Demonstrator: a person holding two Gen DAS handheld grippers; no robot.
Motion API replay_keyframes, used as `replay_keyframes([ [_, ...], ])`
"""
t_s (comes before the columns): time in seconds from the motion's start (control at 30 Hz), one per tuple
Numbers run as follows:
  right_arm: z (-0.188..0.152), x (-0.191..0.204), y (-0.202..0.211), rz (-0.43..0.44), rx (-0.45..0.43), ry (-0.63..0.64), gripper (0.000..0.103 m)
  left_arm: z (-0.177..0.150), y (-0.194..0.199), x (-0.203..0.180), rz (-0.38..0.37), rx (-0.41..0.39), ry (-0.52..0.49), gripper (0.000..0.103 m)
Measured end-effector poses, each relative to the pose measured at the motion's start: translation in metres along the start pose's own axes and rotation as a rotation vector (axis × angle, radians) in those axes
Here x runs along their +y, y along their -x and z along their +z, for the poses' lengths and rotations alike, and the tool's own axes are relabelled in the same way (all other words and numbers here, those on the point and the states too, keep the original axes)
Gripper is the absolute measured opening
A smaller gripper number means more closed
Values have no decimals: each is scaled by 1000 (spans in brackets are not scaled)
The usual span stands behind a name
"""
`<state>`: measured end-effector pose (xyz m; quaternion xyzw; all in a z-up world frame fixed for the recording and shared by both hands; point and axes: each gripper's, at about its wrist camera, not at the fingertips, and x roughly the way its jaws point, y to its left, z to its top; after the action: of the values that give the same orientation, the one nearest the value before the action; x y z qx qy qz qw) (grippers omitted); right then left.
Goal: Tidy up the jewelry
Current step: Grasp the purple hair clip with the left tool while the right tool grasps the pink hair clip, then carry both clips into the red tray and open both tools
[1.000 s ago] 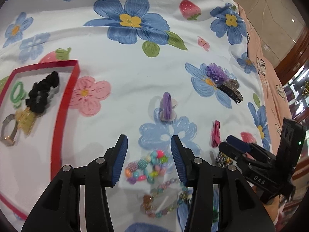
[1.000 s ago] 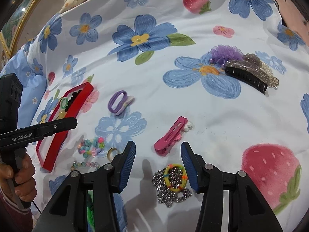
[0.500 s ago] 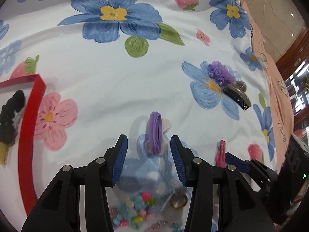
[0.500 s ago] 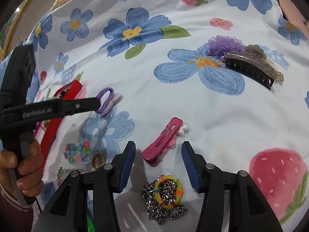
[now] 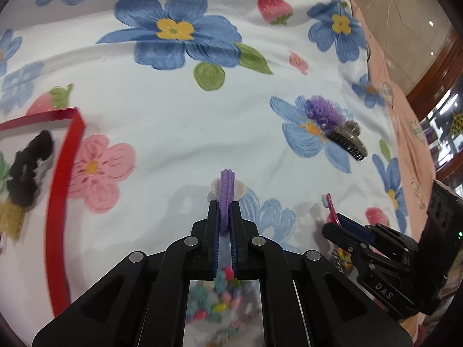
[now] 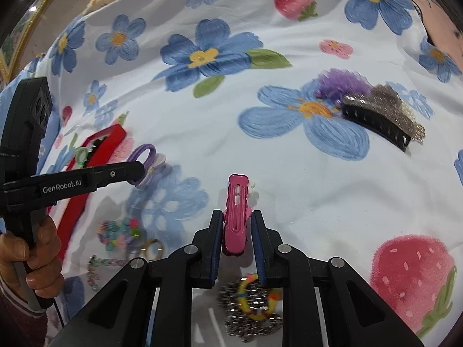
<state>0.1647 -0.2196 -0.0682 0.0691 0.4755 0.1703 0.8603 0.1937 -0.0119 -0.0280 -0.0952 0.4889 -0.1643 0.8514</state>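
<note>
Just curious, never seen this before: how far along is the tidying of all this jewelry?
Early on. Done: a black scrunchie and a few other pieces lie in the red tray. In hand: the left gripper has just closed on a purple hair tie, the right gripper on a pink clip. Left on the cloth: bead bracelets, a chain, a black claw clip.

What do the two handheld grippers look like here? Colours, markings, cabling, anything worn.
Both are matte black plastic with angular linkage arms, silver pivot pins and ribbed blue finger pads. The left gripper carries white "GenRobot.AI" lettering along its side, and a thin black cable hangs below its handle. The right gripper shows "DAS" lettering and a small green light on its body. The hand on the left handle has a dark red cuff with white stripes.
</note>
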Motion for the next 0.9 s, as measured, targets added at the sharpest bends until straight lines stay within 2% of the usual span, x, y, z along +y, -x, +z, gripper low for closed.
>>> replay_keyframes([
  [0.43,11,63,14,126,-25,93,20,-33,73,45,13,-103,123,5],
  [0.9,13,128,5,221,-3,189,20,-70,124,111,74,-171,267,5],
])
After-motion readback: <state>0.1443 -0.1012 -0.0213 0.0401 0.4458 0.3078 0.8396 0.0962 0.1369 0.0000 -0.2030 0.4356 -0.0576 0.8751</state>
